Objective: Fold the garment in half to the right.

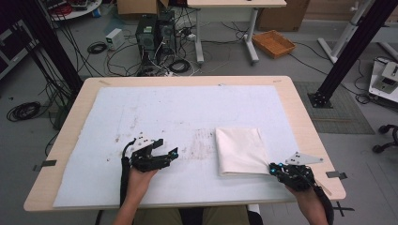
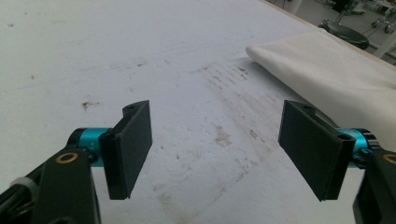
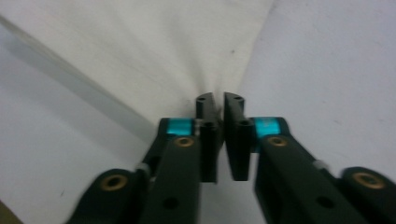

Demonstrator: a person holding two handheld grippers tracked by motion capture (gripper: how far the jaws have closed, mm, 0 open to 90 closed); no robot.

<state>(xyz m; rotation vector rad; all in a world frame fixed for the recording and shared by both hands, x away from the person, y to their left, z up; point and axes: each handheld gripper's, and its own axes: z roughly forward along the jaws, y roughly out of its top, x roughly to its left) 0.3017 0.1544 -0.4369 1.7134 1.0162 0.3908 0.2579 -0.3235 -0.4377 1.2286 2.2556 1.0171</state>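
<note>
- Folded cloth sits near the table's front right corner.
- Right gripper is pinching the cloth's near right corner.
- Left gripper hangs spread wide, nothing in it.

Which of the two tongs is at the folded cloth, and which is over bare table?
The right tongs are at the near right corner of the folded cloth, jaws nearly together on it. The left tongs stand wide open, apart from the cloth, over the stained white mat.
</note>
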